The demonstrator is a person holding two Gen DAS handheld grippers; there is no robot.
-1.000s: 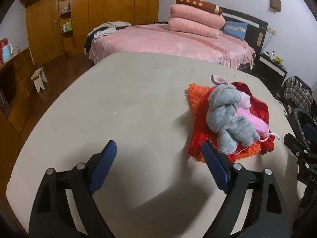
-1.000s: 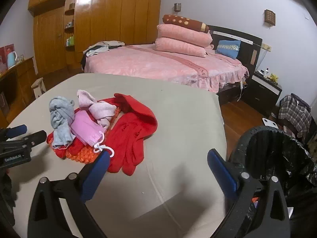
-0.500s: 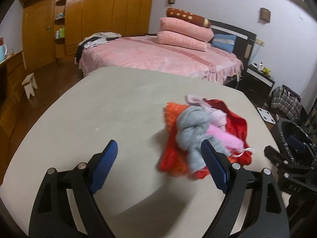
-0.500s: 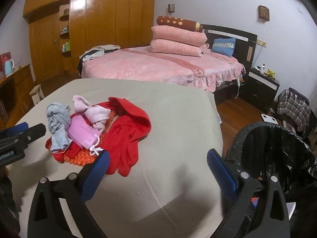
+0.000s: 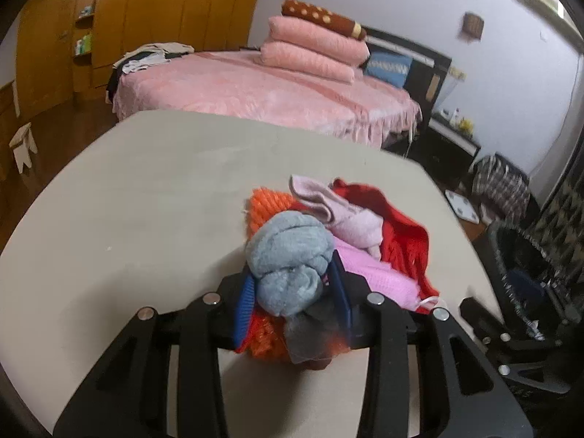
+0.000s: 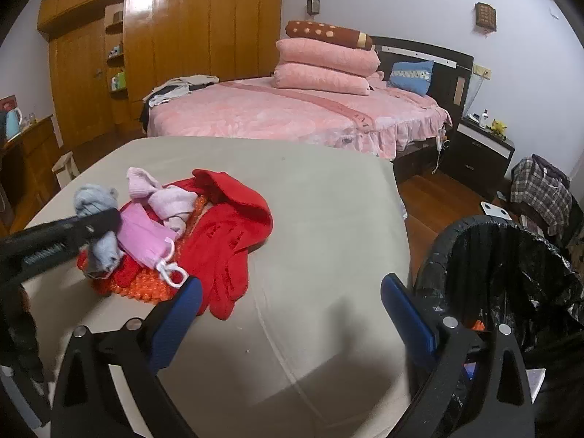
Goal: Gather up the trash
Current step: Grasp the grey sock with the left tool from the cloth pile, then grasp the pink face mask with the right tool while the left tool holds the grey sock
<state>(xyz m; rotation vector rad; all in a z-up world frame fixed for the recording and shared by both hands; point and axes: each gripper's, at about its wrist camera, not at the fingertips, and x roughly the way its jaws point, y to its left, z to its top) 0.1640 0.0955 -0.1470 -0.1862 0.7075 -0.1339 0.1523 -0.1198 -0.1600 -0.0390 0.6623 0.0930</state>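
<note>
Now the left gripper (image 5: 294, 292) is closing its jaws on the grey sock (image 5: 290, 255), which sits between the blue pads at the near edge of the pile of clothes (image 6: 204, 233); the pads look to be pressing its bunched lower end, so the grab seems to be taking hold. That sock lies on top of the pile, nearest this hand, which is likely why it is picked first. Behind the sock in the pile are a pink sock (image 5: 343, 215) and a pink face mask (image 6: 146, 237); a red glove (image 6: 226, 244) drapes off the pile's right side, and an orange knit piece (image 5: 268, 204) lies under the pile. The pile rests on the beige table (image 5: 146, 219).

The right gripper (image 6: 292, 314) holds its jaws wide with nothing between them, hovering to the right of the pile, close to the black-lined trash bin (image 6: 511, 255), probably ready for its own turn.

A second ago the left jaws stood wide apart over bare table, with the pile off to their right. Since then this hand has swung toward the pile and the jaws have come in around the sock. The right gripper has hardly shifted.
</note>
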